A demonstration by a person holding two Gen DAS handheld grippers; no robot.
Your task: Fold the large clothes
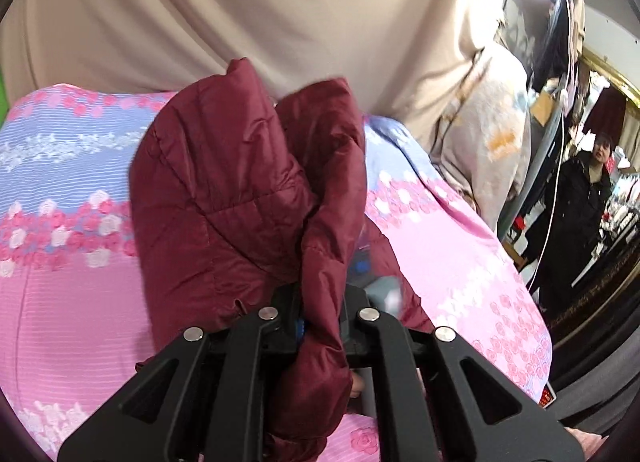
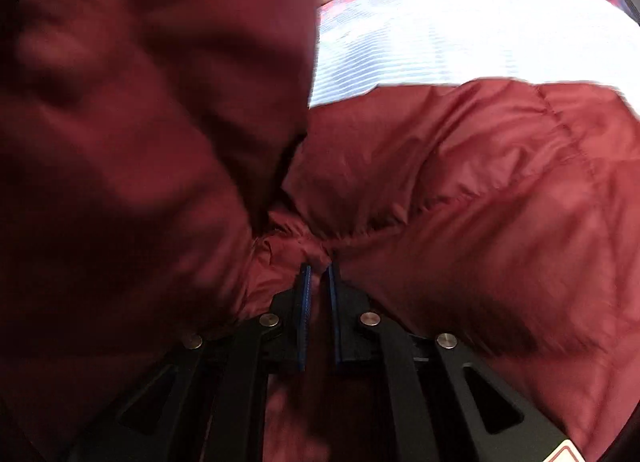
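Note:
A dark red quilted puffer jacket point(image 1: 224, 190) is bunched and lifted over a bed with a pink and blue floral sheet point(image 1: 72, 262). My left gripper point(image 1: 320, 318) is shut on a thick fold of the jacket, which drapes over and between its fingers. In the right wrist view the jacket point(image 2: 460, 190) fills nearly the whole frame. My right gripper point(image 2: 319, 274) is shut on a pinch of the jacket's fabric at its blue-padded fingertips point(image 2: 305, 290). A blurred flap of jacket hangs close at the left of that view.
A beige curtain point(image 1: 240, 6) hangs behind the bed. A pale patterned blanket point(image 1: 488, 142) stands piled at the bed's right. A person in a black coat point(image 1: 576, 218) stands at the far right beside a gold-framed mirror. White cables hang there under a bright lamp.

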